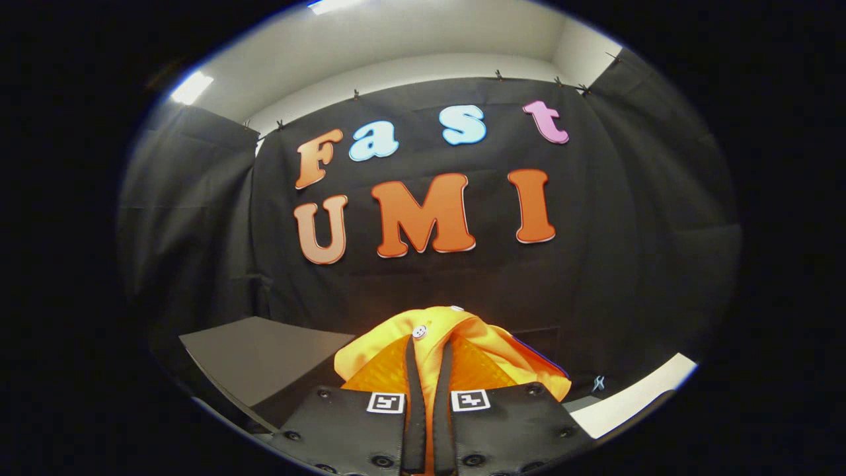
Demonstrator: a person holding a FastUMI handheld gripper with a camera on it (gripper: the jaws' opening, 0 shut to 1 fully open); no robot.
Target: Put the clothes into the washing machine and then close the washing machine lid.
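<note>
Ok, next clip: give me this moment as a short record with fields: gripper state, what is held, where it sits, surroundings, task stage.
gripper: gripper shut on the orange garment, both fingers pressing a fold of it
held item: orange garment, with a white button near its top
position: garment bunched between and just ahead of the fingers, lifted in front of the black cloth wall
surroundings: grey flat panel beside the garment, white surface on the other side
task stage: garment carried, not yet put in the machine
</note>
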